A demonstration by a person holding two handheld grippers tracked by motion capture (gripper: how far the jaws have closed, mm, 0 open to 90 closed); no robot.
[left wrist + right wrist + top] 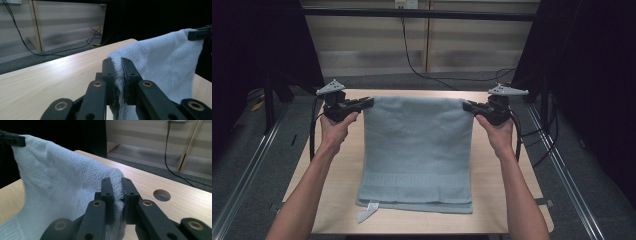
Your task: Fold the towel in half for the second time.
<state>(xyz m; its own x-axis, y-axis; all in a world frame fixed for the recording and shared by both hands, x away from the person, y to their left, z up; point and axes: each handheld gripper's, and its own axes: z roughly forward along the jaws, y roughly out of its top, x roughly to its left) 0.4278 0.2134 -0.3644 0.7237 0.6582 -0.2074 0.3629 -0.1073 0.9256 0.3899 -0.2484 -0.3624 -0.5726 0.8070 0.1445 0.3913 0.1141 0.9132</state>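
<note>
Here towel (418, 150) top corners pinched between jaws of left gripper (371, 102) and right gripper (466, 105).

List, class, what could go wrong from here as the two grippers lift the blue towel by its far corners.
The left gripper and right gripper pinch only thin corner edges of the towel, so a corner might slip free. Its near hem still lies on the table, so it may drag and bunch up. The loose label at the near edge could fold under.
</note>
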